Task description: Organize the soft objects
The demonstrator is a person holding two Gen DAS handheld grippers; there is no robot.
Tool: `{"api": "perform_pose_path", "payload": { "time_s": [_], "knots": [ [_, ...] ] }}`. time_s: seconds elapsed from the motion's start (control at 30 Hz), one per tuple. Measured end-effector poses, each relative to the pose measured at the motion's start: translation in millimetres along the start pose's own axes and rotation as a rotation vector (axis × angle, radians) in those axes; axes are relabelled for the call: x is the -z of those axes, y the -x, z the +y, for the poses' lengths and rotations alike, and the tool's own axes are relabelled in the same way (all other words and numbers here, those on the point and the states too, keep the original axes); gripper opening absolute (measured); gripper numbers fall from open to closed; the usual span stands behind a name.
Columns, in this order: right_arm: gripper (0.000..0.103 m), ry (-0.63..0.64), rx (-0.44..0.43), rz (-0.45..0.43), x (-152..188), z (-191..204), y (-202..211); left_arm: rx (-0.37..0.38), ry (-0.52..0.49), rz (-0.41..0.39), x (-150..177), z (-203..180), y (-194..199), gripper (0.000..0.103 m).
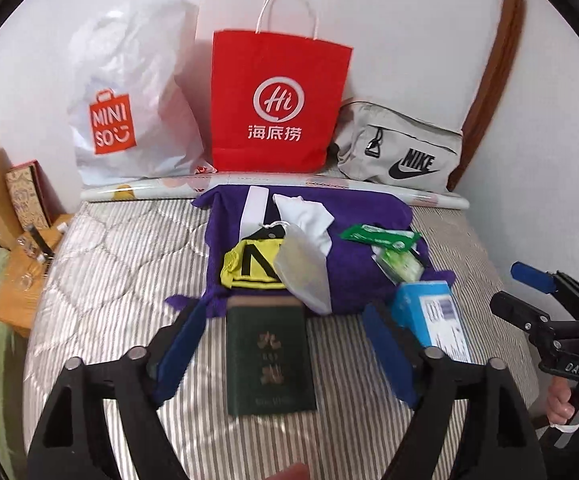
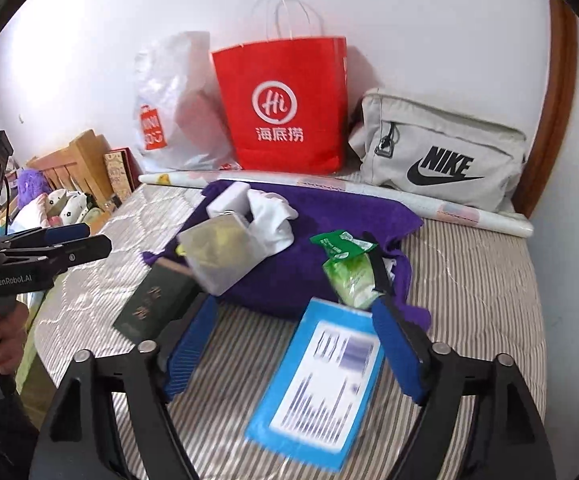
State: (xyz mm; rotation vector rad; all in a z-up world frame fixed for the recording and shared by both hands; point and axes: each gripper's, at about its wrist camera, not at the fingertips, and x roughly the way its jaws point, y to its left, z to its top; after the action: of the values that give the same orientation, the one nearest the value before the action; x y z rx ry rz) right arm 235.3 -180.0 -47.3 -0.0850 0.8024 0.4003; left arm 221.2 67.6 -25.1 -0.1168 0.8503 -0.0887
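A purple towel [image 1: 353, 276] [image 2: 329, 220] lies on the striped bed. On it are a yellow and black cloth [image 1: 249, 268], a white cloth [image 1: 309, 216] [image 2: 273, 220], a translucent pouch [image 1: 305, 276] [image 2: 225, 252] and a green wipes pack [image 1: 393, 252] [image 2: 349, 272]. A green book [image 1: 269, 356] [image 2: 157, 304] lies between my left gripper's [image 1: 285, 356] open fingers. A blue box [image 1: 437, 320] [image 2: 321, 392] lies between my right gripper's [image 2: 297, 348] open fingers. Both grippers are empty.
Against the wall stand a white Miniso bag [image 1: 129, 108] [image 2: 173, 112], a red paper bag [image 1: 277, 104] [image 2: 285, 108] and a grey Nike bag [image 1: 401, 148] [image 2: 441, 152]. A paper roll [image 1: 249, 182] [image 2: 369, 196] lies before them. Wooden boxes [image 1: 13, 208] sit at the left.
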Motion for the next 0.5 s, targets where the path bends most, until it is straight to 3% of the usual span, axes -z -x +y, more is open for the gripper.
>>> {"api": "perform_pose_path", "payload": {
  "time_s": [0.13, 0.23, 0.5],
  "knots": [
    [0.087, -0.012, 0.02, -0.034, 16.7, 11.2, 33.1, -0.01, -0.029, -0.029, 19.8, -17.3, 31.3, 0.086],
    [0.09, -0.045, 0.016, -0.038, 30.7, 16.6, 55.6, -0.051, -0.045, -0.073, 38.5, -33.8, 55.9, 0.095],
    [0.092, -0.064, 0.023, -0.045, 68.4, 29.2, 104.6, -0.08, -0.06, -0.125, 73.1, -69.9, 99.0, 0.096]
  ]
}}
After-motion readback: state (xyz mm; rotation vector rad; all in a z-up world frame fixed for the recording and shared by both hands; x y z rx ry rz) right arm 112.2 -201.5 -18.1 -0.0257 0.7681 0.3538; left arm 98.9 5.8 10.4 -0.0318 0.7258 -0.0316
